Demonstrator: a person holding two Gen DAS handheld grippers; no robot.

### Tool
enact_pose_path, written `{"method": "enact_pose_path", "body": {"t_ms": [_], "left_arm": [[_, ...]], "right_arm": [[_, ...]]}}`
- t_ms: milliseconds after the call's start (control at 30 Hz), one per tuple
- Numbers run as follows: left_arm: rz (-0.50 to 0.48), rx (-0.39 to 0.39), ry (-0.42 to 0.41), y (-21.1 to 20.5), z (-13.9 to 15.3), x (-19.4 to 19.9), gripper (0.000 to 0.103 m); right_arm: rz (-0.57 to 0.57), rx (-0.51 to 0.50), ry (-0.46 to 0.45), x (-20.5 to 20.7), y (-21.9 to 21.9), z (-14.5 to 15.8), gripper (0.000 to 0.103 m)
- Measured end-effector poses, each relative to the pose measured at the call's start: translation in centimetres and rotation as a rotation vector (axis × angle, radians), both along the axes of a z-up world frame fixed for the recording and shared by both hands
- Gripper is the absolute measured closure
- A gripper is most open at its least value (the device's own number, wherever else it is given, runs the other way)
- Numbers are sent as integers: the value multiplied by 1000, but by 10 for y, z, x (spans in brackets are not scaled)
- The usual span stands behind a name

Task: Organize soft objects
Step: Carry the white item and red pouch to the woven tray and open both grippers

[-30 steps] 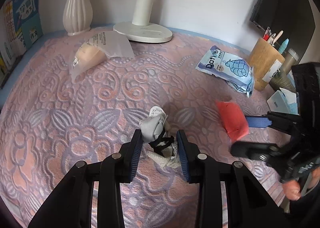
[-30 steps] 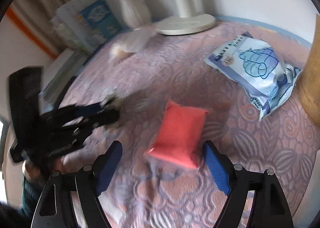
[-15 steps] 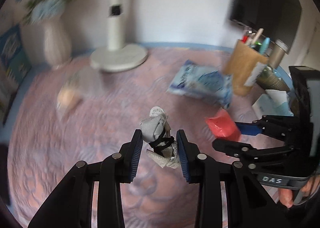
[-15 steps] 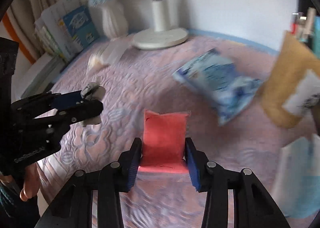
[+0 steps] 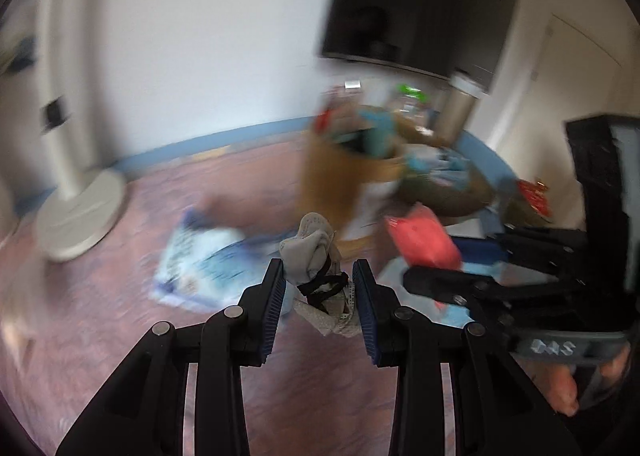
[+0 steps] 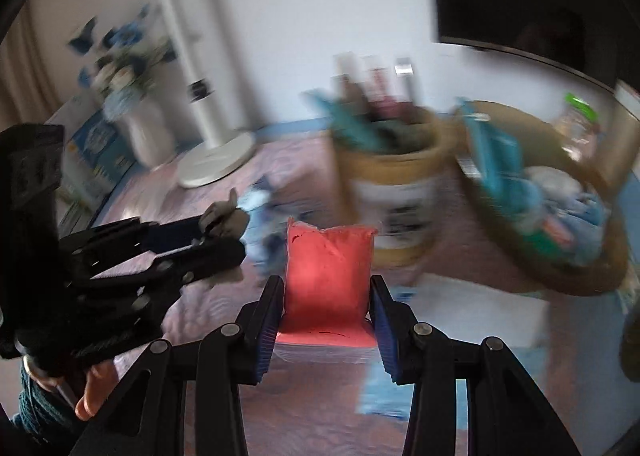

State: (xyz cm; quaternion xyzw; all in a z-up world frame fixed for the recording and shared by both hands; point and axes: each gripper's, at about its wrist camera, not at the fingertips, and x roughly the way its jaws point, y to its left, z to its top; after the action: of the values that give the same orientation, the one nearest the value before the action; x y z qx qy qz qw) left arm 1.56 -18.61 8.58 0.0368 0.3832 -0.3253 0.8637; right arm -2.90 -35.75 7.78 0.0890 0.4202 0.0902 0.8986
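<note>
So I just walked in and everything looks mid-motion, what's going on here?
A person is tidying soft things with a handheld claw in each hand. The left claw is shut on a small grey cloth bundle tied with a black band, and the right claw is shut on a red soft pouch. Both are held up above the pink patterned tablecloth, pointing toward the brown basket of items beside the pen holder. The views are blurred.
</note>
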Motion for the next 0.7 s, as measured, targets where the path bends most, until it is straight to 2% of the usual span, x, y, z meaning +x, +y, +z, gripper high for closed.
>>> {"method": "enact_pose_path", "body": {"t_ms": [200, 433, 700], "left_arm": [[-158, -27, -33, -57, 17, -2, 72], [-254, -12, -60, -112, 28, 5, 72], [-178, -39, -93, -159, 41, 30, 72]], "right_arm": [[-121, 38, -20, -2, -52, 12, 61], [-222, 21, -68, 2, -99, 31, 61], [-400, 28, -94, 25, -169, 39, 61]]}}
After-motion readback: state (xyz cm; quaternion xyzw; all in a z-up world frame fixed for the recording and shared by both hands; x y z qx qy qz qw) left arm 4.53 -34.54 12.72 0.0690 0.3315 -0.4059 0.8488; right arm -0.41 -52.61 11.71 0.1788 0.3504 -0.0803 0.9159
